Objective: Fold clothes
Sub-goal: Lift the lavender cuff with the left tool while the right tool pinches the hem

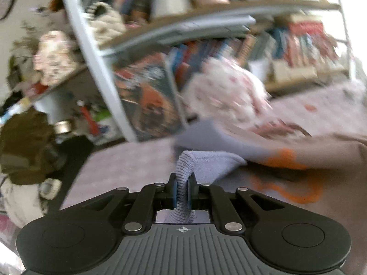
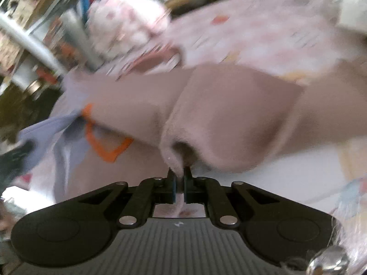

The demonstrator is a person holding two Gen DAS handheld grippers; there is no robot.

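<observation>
Left wrist view first: the left gripper [image 1: 182, 184] has its black fingers [image 1: 171, 186] pinched tight on the ribbed lilac cuff [image 1: 183, 176] of a soft mauve-brown sweatshirt with an orange outline print [image 1: 321, 151], so the cuff bunches up between the blue pads and pokes out behind them. The rest of that sweatshirt stretches away to the right, lying over a pale pink fuzzy bed cover [image 1: 128, 162]. Past it there's a crumpled white garment with small pink dots [image 1: 229, 91] sitting in a heap, just beside the far edge of the sweatshirt. Behind all that is a white metal-framed bookshelf packed with books [image 1: 206, 52], and off to the left a dark olive-brown bundle of cloth [image 1: 25, 146] down low, all pretty blurry. Right wrist view: the right gripper [image 2: 180, 183] is squeezed down on a fold of the same sweatshirt [image 2: 229, 114], only here it's the mauve-brown body fabric, gathered into a little tunnel-shaped pucker right at the fingers [image 2: 170, 181], with barely a sliver of gap between the pads. The lilac sleeve [image 2: 57, 123] and the orange print [image 2: 107, 153] trail off to the left, lifted a bit. The dotted white garment [image 2: 128, 23] is up top, touching or nearly touching the sweatshirt's far edge, hard to say through the blur, and the bed cover [image 2: 263, 23] spreads out to the upper right.
</observation>
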